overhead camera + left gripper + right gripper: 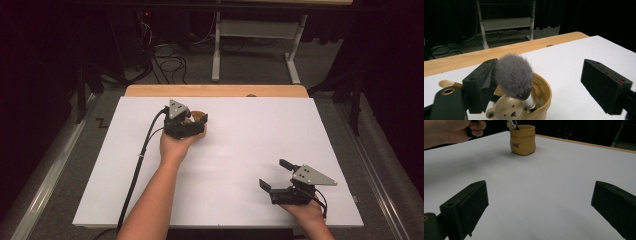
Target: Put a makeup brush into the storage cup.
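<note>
At about eleven o'clock on the white table (240,150), just inside the far wooden edge, a tan pouch-shaped cup (541,96) is standing upright and is holding a make-up brush (515,76), grey bristles up, handle down inside beside a small bear-faced piece. The left tongs (549,80) are hovering around the bristle head with jaws standing wide; the near jaw is lying close against the bristles, the far jaw is well apart, and nothing is being pinched. The brush is leaning on the cup wall, seemingly resting under its own weight. To finish the release cleanly, the left hand is best lifting straight up so neither jaw is snagging bristles or tipping the cup. The right tongs (539,205) are resting wide and empty near five o'clock, well apart from the cup.
</note>
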### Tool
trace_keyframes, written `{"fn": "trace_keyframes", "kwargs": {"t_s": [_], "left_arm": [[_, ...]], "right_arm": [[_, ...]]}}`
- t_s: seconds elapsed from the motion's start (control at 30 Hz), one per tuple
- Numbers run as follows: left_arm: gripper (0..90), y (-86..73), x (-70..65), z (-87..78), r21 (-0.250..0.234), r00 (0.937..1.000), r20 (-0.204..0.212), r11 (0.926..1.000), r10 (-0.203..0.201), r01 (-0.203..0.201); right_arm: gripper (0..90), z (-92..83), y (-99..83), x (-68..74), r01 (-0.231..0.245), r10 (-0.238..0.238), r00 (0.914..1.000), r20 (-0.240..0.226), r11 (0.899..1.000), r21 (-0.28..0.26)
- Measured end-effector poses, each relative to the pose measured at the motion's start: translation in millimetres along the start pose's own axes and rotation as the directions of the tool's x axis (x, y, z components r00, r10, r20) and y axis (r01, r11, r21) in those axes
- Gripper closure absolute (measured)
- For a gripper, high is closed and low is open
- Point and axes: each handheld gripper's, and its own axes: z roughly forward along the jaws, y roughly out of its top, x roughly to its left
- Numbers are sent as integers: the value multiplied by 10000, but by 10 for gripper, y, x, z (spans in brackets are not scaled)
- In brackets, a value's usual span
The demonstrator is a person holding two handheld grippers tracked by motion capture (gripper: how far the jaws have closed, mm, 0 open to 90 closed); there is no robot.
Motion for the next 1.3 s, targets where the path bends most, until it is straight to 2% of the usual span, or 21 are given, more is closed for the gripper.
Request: {"fn": "trace_keyframes", "kwargs": {"t_s": [0.4,0.77,0.9,1.17,1.3], "left_arm": [[164,14,18,-49,-31,10000,1,10000,-7,7],[163,-49,41,-137,-97,10000,-52,9999,-45,44],[157,-73,44,-203,-178,10000,-69,9998,-41,39],[135,-151,25,-359,-56,9999,-40,9999,-164,164],[123,-189,38,-434,27,9999,-52,10000,-91,92]], "right_arm": [[15,3,-2,2,2,-2,10000,11,10000,20],[15,9,-1,8,23,-24,10000,41,10000,48],[15,15,5,20,86,-86,10000,0,10000,31],[14,14,11,25,123,-123,9999,89,9999,66],[14,15,13,26,171,-172,9998,115,9998,74]]}}
